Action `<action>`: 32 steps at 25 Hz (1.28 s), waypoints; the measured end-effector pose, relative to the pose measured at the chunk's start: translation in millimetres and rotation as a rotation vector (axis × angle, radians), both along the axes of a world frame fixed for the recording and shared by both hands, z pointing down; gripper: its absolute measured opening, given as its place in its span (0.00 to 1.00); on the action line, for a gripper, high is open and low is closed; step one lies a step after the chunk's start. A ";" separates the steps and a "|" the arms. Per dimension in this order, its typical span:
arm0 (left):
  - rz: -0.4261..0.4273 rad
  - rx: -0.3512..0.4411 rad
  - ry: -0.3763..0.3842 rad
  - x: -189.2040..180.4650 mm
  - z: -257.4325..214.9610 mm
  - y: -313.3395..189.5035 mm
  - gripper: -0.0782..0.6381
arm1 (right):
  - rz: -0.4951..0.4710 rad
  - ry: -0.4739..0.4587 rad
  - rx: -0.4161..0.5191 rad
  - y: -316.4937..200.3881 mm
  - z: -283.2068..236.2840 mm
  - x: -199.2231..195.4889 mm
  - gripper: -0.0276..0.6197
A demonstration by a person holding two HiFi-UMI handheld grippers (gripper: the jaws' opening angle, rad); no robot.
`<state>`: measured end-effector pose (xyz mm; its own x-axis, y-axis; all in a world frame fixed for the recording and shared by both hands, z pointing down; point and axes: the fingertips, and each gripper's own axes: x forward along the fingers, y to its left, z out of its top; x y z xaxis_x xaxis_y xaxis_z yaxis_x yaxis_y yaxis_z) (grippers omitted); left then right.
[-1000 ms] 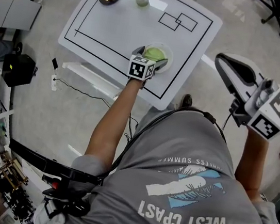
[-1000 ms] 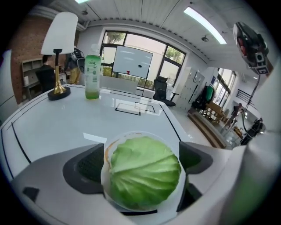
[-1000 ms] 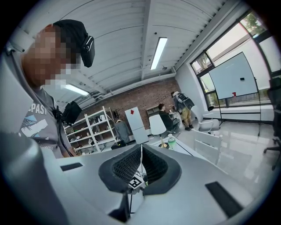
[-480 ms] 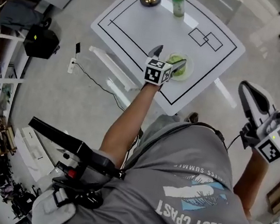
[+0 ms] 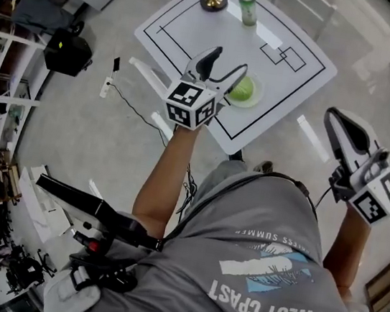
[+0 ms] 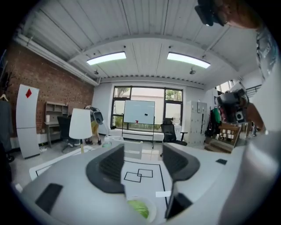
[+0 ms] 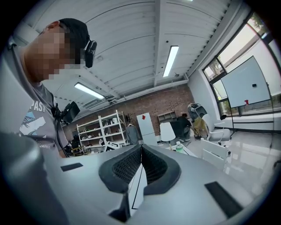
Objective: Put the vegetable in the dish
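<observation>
Risen, left tool (image 5: 227, 62), jaws closing empty, hovers above vegetable (image 5: 243, 88) in dish (image 5: 251, 103).

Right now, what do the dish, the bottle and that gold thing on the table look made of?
The dish looks like pale, smooth plastic or ceramic; too small to tell which. The bottle seems translucent plastic, greenish with a pale cap. The gold thing looks like polished brass, from its yellow shine.
</observation>
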<state>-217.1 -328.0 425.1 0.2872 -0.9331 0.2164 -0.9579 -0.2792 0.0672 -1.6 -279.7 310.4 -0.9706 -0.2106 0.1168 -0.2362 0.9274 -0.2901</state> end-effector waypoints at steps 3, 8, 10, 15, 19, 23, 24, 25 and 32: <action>0.045 0.064 -0.034 22.4 -47.2 29.2 0.21 | -0.034 -0.030 0.032 10.2 -8.9 8.2 0.05; 0.089 0.129 -0.028 56.8 -105.5 65.3 0.12 | -0.091 -0.096 0.067 21.0 -20.7 16.7 0.05; 0.102 0.131 -0.034 66.0 -115.8 77.0 0.12 | -0.105 -0.110 0.100 27.1 -23.5 15.4 0.05; 0.084 0.148 -0.054 62.7 -136.4 114.4 0.12 | -0.119 -0.087 0.195 56.6 -39.9 0.9 0.05; 0.079 0.169 -0.055 50.8 -141.9 141.4 0.12 | -0.122 -0.093 0.221 84.9 -50.1 -8.1 0.05; 0.096 0.195 -0.043 38.9 -139.2 165.6 0.12 | -0.101 -0.073 0.250 113.3 -51.4 -19.8 0.05; 0.101 0.199 -0.039 34.4 -138.1 172.8 0.12 | -0.093 -0.066 0.249 121.6 -50.1 -24.9 0.05; 0.107 0.203 -0.036 29.5 -137.0 180.6 0.12 | -0.085 -0.060 0.246 130.4 -48.2 -30.5 0.05; 0.128 0.206 -0.016 -23.5 -145.1 255.6 0.12 | -0.059 -0.006 0.196 203.4 -42.1 -80.4 0.05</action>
<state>-240.7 -72.4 280.0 0.4041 -0.9142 0.0305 -0.9142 -0.4048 -0.0189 -82.0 -76.3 268.2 -0.9825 -0.1711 0.0730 -0.1781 0.9785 -0.1043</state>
